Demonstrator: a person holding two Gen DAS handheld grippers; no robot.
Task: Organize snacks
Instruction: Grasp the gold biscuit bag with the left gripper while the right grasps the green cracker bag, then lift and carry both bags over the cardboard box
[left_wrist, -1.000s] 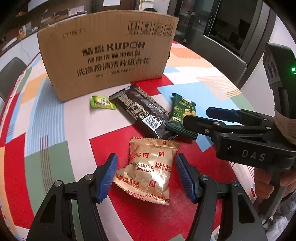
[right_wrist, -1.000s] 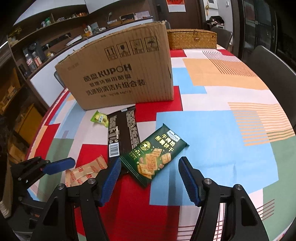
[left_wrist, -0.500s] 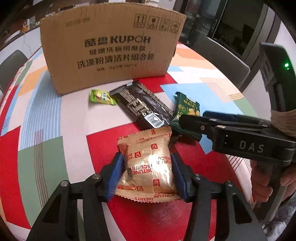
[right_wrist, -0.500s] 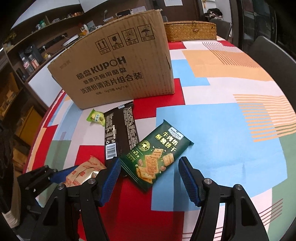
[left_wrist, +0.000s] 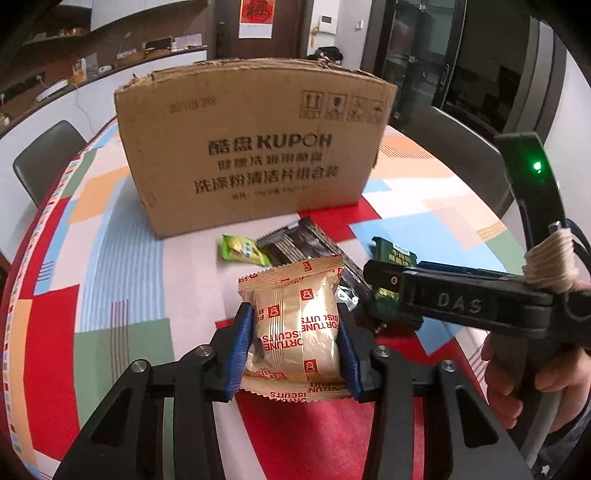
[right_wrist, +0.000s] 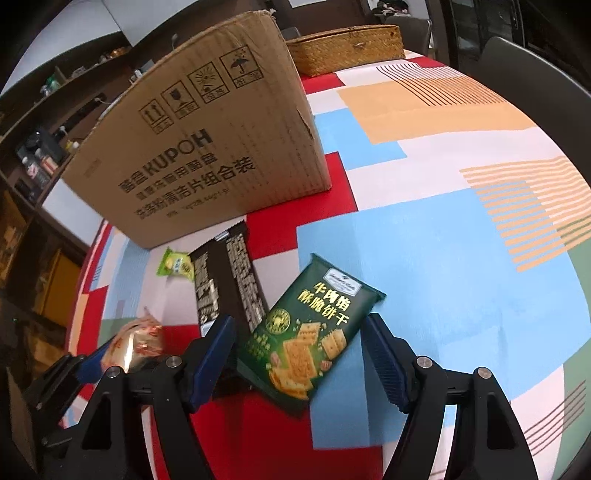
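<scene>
My left gripper (left_wrist: 297, 349) is shut on a gold Fortune Biscuits packet (left_wrist: 297, 325) and holds it tilted up off the table; the packet also shows in the right wrist view (right_wrist: 135, 343). My right gripper (right_wrist: 299, 356) is open, its fingers either side of a dark green cracker packet (right_wrist: 314, 332) lying on the table. A black snack bar (right_wrist: 229, 280) lies left of it, a small light green candy (right_wrist: 175, 263) beyond. The tall KUPOH cardboard box (left_wrist: 251, 147) stands behind them.
The table wears a cloth (right_wrist: 443, 258) of red, blue, white and orange patches. A woven basket (right_wrist: 347, 48) sits behind the box at the far edge. Dark chairs (left_wrist: 44, 158) stand round the table.
My left gripper closed on the gold biscuit packet and lifted it, tilting up toward the box. My right gripper moved closer over the green cracker packet, still open.
</scene>
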